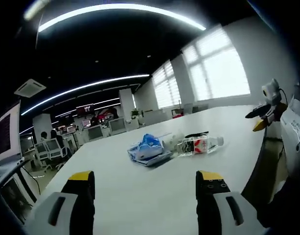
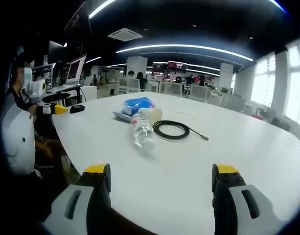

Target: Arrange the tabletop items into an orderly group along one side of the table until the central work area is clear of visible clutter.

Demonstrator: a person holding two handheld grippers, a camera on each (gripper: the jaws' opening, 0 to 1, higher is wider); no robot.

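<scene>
Centrally, on the white table (image 2: 198,161), a clear plastic water bottle (image 2: 142,130), coiled black cable (image 2: 172,129) and blue packet (image 2: 136,105) cluster mid-frame, while left claw (image 1: 146,188) and right claw (image 2: 162,181) hover with jaws apart, empty.

On the table (image 2: 198,161), ahead of the right gripper (image 2: 161,182), a water bottle (image 2: 142,130) lies on its side with its cap end toward that gripper. Just right of the bottle sits a coiled cable (image 2: 172,129), its free end trailing off to the right. Beyond the bottle lie a cup (image 2: 152,115) on its side and, behind and left of it, a packet (image 2: 135,106), the three close together. In the left gripper view the same cluster lies ahead of the left gripper (image 1: 145,185): packet (image 1: 149,148) left, bottle (image 1: 198,145) right, cable (image 1: 196,134) behind.
</scene>
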